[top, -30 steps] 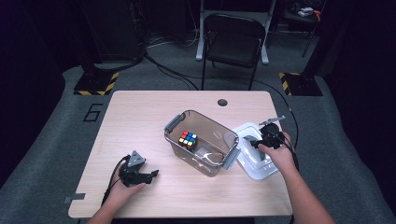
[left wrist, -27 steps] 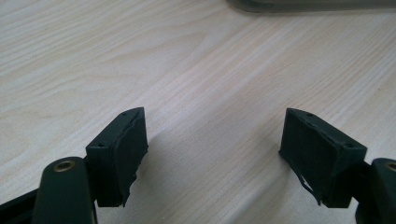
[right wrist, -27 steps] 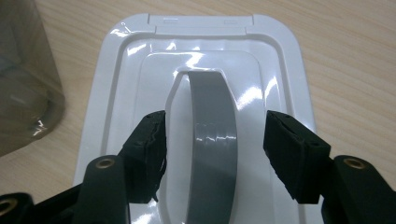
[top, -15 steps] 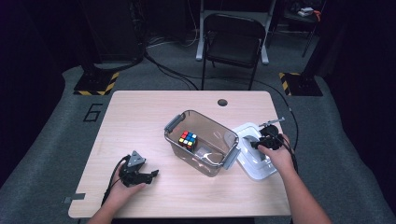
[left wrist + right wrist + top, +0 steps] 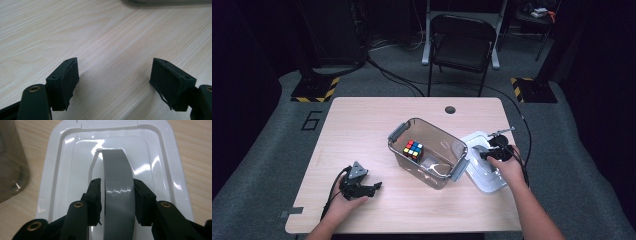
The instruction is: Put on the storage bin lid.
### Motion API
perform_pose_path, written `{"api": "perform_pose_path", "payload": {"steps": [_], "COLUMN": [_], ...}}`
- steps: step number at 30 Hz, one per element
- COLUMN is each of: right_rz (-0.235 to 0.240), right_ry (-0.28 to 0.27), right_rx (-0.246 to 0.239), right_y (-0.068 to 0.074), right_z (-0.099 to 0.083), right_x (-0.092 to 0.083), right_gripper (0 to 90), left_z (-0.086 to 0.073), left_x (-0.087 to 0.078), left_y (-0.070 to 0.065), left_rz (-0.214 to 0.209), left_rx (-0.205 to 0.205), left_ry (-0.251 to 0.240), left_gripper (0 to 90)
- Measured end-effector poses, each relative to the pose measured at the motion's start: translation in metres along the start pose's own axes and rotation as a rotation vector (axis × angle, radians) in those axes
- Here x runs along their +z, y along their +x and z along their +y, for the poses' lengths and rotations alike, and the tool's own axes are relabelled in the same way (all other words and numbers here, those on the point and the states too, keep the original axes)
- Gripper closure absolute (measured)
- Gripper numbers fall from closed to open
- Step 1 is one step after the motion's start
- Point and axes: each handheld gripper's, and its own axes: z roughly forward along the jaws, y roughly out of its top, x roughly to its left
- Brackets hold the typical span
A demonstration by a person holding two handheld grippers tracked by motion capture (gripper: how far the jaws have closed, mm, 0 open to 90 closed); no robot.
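Note:
A clear plastic bin (image 5: pixel 443 144) stands mid-table with a colourful puzzle cube (image 5: pixel 413 149) inside. Its white lid (image 5: pixel 486 179) lies flat to the right of the bin. In the right gripper view the lid (image 5: pixel 62 150) carries a grey arched handle (image 5: pixel 117 170). My right gripper (image 5: pixel 117 181) has just been closing, and its pads now press that handle from both sides. From above, the right gripper (image 5: pixel 486 154) sits over the lid. My left gripper (image 5: pixel 374 188) rests open near the table's front left, with bare wood between its jaws (image 5: pixel 115 62).
The bin's wall (image 5: pixel 10 165) is close on the left of the lid. A wooden table (image 5: pixel 362 125) has a cable hole (image 5: pixel 450 109) at the back. A folding chair (image 5: pixel 464 42) stands behind the table. Cables trail from both grippers.
The right gripper's jaws have closed in on the lid's handle, and the hand shifted only slightly. The left hand and gripper have not moved.

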Motion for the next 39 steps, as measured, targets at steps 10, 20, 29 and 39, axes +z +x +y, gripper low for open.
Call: {"api": "perform_pose_path", "payload": {"steps": [10,20,29,39], "right_rz": [0.000,-0.016,-0.017,-0.010], "right_ry": [0.002,-0.001,-0.005,-0.016], "right_rx": [0.001,-0.006,-0.026,-0.044], "right_y": [-0.002,-0.002,-0.002,-0.001], "right_z": [0.000,0.005,0.016,0.031], "right_x": [0.000,-0.012,-0.028,-0.049], "right_gripper": [66.4,66.6,66.6,66.7], "left_z": [0.000,0.000,0.000,0.000], "left_x": [0.000,0.000,0.000,0.000], "left_y": [0.000,0.000,0.000,0.000], "left_rz": [0.000,0.001,0.000,0.001], "left_rx": [0.002,0.003,0.000,0.006], "left_ry": [0.006,0.003,0.001,0.007], "left_gripper": [22.9,22.9,22.9,22.9]}}
